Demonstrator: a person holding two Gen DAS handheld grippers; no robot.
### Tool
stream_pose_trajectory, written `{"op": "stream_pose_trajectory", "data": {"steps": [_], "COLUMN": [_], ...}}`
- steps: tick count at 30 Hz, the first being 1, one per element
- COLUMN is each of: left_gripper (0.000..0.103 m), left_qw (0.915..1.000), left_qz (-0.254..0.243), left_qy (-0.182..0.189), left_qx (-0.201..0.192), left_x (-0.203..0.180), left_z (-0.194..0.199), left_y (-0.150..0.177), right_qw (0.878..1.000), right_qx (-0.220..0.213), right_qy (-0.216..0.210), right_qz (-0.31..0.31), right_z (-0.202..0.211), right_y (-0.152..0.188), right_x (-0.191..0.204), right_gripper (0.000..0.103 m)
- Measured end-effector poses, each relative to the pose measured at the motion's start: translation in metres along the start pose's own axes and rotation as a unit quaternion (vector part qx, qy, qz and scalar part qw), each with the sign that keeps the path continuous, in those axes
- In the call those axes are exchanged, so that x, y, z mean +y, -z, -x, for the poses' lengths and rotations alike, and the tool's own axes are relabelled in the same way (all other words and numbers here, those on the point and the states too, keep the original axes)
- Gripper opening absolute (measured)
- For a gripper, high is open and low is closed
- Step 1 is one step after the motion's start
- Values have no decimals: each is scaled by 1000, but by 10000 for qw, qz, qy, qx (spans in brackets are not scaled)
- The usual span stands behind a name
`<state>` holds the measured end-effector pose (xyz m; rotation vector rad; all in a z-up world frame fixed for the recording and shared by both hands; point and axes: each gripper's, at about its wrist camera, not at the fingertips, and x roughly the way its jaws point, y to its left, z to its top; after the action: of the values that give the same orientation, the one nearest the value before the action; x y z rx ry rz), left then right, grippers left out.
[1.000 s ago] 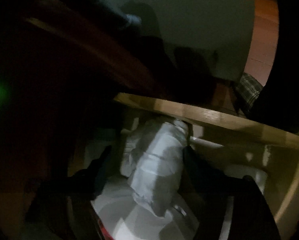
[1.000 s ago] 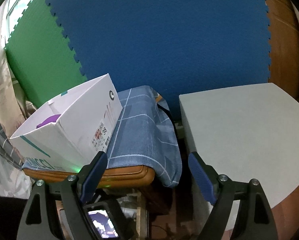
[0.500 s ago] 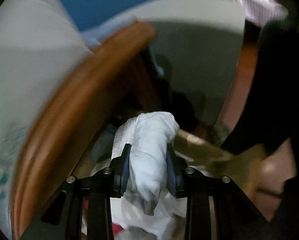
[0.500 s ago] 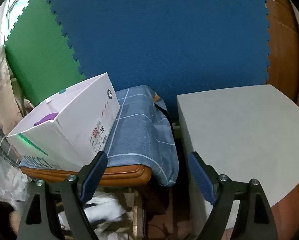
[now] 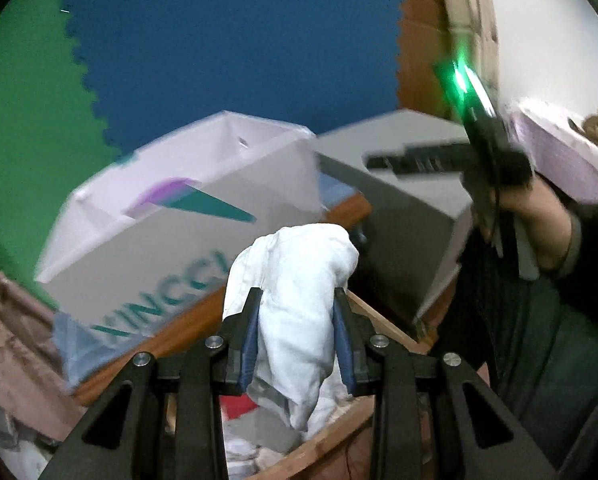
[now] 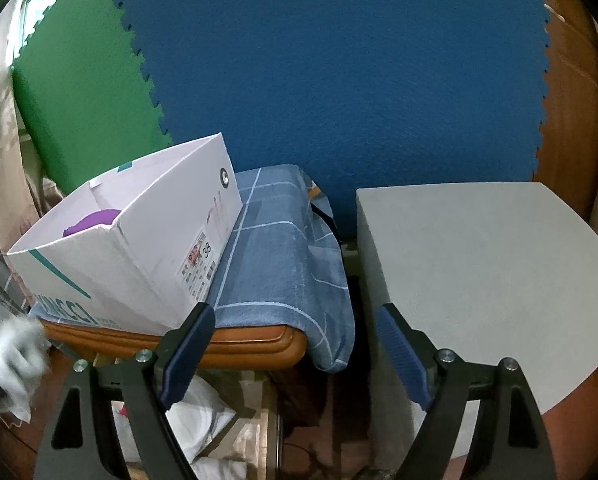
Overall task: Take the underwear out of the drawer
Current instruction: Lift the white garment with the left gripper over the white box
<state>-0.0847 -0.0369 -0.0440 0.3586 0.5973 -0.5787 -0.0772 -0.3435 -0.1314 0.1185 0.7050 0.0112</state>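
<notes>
Left gripper (image 5: pixel 295 336) is pinching the white underwear (image 5: pixel 299 300) between its blue pads; the jaws have just been closing on this cloth, and we see it lifted clear above the wooden drawer (image 5: pixel 331 440), in front of the white shoebox (image 5: pixel 155 240); so we judge the taking-out almost done, and only carrying it away and putting it down is left; more clothes lie below in the drawer; right gripper (image 6: pixel 295 356) hangs spread and empty, near the grey surface (image 6: pixel 479 280).
</notes>
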Motion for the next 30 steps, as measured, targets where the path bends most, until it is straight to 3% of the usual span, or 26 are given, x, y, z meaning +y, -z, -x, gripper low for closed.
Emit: {"op": "stream_pose_trajectory", "data": {"steps": [7,12,20,26,30], "left_gripper": [30,30,30,30,30], "left_qw": [9942,9873,9752,9656,9527], "left_qz": [734,1128,1774,2283,2815], "left_qy": [-573,-893,-1184,-1135,-1097], "left_qx": [-544,-678,-593,-504,-335], "left_x": [65,88,132,166,190], "left_z": [49,52,38,10,-19], "left_y": [-30,-36,-56,-77,-83], "right_qw": [9999,9999,9999,9999,9999], "right_qx": [35,56,57,68,67], "right_qy": [8,9,-11,-14,-9], "right_qz": [103,103,86,117,121], "right_z": [-3,-3,0,0,0], "right_y": [0,0,-1,-1,0], "right_x": [4,4,3,4,4], "right_gripper": [85,85,85,85,85]}}
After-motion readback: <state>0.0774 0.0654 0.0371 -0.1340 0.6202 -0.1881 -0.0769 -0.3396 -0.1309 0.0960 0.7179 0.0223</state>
